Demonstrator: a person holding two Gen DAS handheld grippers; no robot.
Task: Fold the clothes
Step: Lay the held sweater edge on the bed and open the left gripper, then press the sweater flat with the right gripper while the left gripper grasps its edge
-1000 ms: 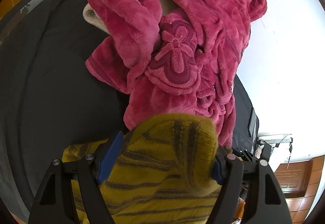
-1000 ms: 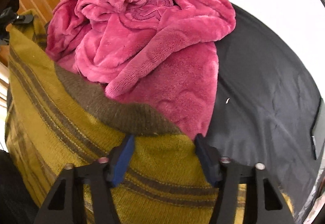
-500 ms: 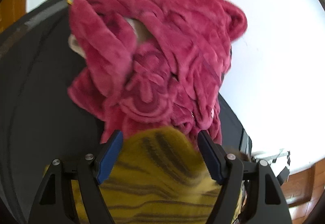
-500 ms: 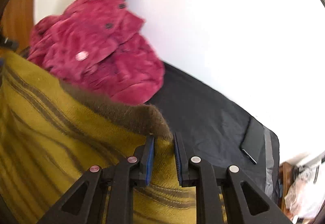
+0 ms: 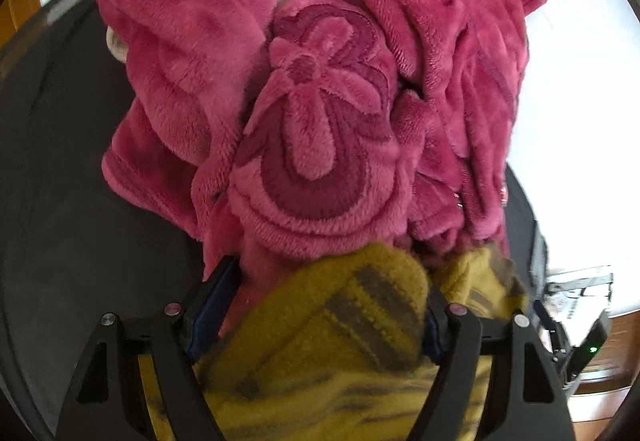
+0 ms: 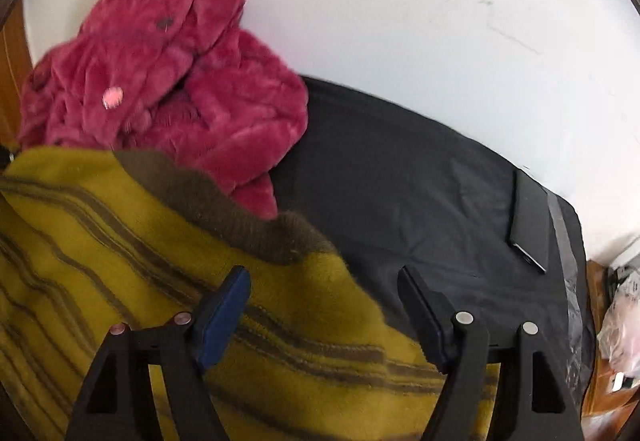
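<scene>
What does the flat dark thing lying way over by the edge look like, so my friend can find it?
Start at the black cloth covering the table, then look far from the pink fluffy robe, toward the grey tape strip. The thin black slab lies there, hard, smooth and straight-edged, unlike the soft clothes.

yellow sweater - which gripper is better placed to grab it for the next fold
Left. The left gripper has a bunched fold of the yellow sweater between its open fingers; the right gripper is open over a flat edge.
</scene>
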